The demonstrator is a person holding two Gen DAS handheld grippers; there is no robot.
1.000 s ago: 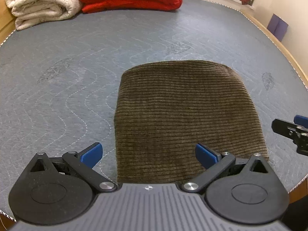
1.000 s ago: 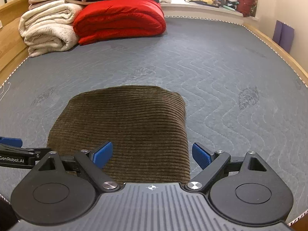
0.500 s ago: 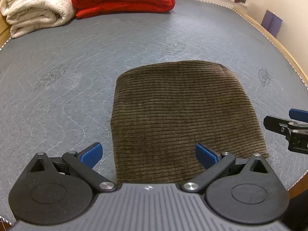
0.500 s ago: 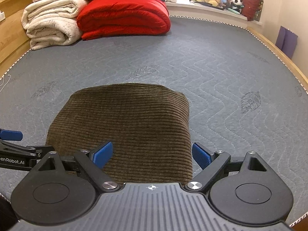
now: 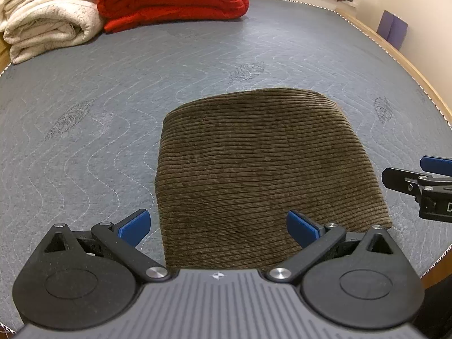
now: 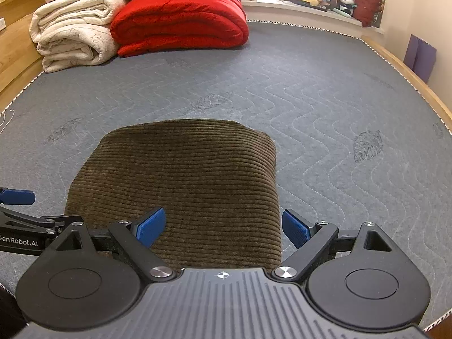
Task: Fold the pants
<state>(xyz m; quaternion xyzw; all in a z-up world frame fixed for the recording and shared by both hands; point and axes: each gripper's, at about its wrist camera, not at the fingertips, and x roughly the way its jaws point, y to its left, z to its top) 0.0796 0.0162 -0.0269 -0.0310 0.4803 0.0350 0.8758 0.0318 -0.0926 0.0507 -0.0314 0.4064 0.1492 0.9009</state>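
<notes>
Mattress (image 5: 113,90) bears folded pants (image 5: 260,163); both claws (image 5: 219,224) (image 6: 223,226) gape.

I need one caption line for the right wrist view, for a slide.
Open right gripper above folded brown corduroy pants on a grey quilted mattress.

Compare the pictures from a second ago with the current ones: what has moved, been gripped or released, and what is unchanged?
Both cameras' views shift slightly: the blankets sit lower in frame now, so the grippers have tilted or drawn back a little. Nothing was gripped or released. The left gripper and right gripper stay open and empty; the folded brown corduroy pants lie unchanged on the grey mattress.
</notes>
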